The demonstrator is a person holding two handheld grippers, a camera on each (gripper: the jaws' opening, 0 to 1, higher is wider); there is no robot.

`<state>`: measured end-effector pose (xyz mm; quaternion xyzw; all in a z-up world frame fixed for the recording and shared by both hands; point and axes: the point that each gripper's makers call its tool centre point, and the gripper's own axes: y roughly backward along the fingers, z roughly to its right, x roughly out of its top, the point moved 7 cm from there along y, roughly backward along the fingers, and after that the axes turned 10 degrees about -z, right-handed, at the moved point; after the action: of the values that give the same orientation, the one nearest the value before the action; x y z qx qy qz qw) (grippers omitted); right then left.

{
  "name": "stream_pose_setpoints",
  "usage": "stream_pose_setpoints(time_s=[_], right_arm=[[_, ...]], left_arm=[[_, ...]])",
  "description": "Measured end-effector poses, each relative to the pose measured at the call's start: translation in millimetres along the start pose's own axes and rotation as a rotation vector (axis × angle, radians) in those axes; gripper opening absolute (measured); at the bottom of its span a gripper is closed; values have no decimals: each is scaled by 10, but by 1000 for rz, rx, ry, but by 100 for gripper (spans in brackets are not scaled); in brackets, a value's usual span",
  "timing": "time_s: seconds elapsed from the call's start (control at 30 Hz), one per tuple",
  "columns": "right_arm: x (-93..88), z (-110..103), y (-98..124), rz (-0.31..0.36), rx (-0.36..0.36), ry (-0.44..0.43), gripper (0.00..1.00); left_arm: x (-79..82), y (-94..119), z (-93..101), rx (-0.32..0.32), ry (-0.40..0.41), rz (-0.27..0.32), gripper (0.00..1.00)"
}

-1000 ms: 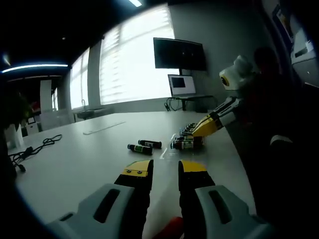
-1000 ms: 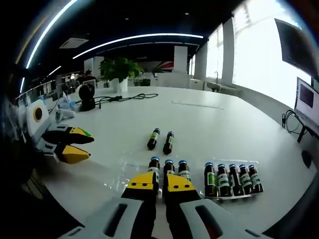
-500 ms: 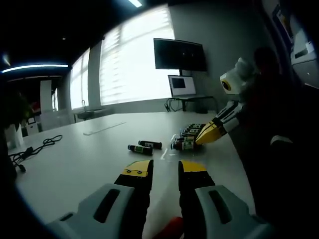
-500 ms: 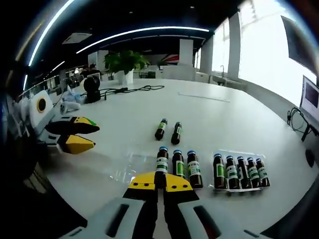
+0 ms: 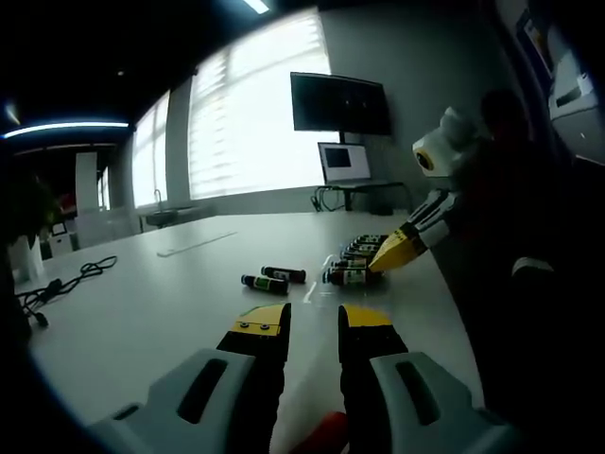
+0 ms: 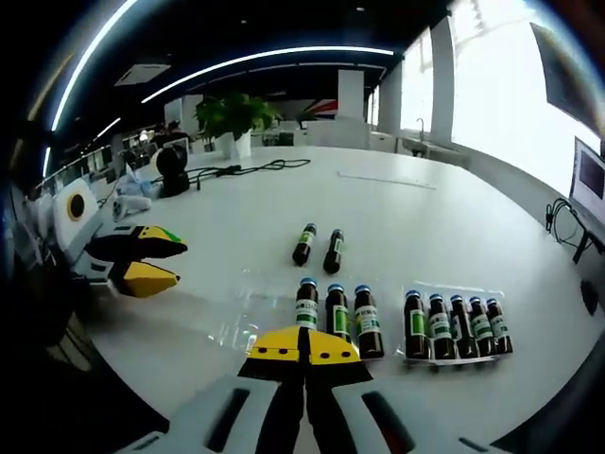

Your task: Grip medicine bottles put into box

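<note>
Three brown medicine bottles (image 6: 332, 315) with blue caps stand side by side in a clear plastic tray (image 6: 248, 317). Several more fill a second tray (image 6: 458, 326) to the right. Two loose bottles (image 6: 319, 248) lie on the white table beyond them. My right gripper (image 6: 304, 342) is shut, jaws pressed together with nothing seen between them, its tips just short of the leftmost of the three. From the left gripper view it hangs over the trays as the right gripper (image 5: 400, 248), with the loose bottles (image 5: 274, 277) to its left. My left gripper (image 5: 314, 320) is open and empty, and appears again as the left gripper (image 6: 142, 260).
The white table (image 6: 406, 227) curves away, its near edge just below the trays. A black cable (image 6: 246, 170), a round black device (image 6: 170, 161) and a potted plant (image 6: 232, 123) sit far back. A monitor (image 5: 340, 102) and a laptop (image 5: 346, 161) stand beyond the table.
My right gripper's jaws have closed from a narrow gap to fully shut, and it has drawn back slightly from the three bottles. The left gripper has not moved.
</note>
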<state>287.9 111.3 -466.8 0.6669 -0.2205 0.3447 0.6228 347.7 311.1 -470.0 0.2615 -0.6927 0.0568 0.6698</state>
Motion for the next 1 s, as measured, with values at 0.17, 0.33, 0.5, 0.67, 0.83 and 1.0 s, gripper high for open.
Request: stream_pose_setpoints(time_s=[0.17, 0.33, 0.5, 0.67, 0.83, 1.0], right_arm=[[-139, -24, -43, -77, 15, -5, 0], [-58, -12, -43, -31, 7, -11, 0], [-28, -10, -42, -18, -9, 55, 0], [46, 8, -18, 29, -25, 57, 1], [142, 15, -65, 51, -26, 62, 1], [200, 28, -162, 40, -29, 81, 3]], left_arm=[[1, 2, 0, 0, 0, 0, 14], [-2, 4, -5, 2, 1, 0, 14], [1, 4, -1, 1, -1, 1, 14], [-2, 8, -12, 6, 2, 0, 14], [4, 5, -2, 3, -3, 2, 14], [2, 8, -16, 8, 4, 3, 14]])
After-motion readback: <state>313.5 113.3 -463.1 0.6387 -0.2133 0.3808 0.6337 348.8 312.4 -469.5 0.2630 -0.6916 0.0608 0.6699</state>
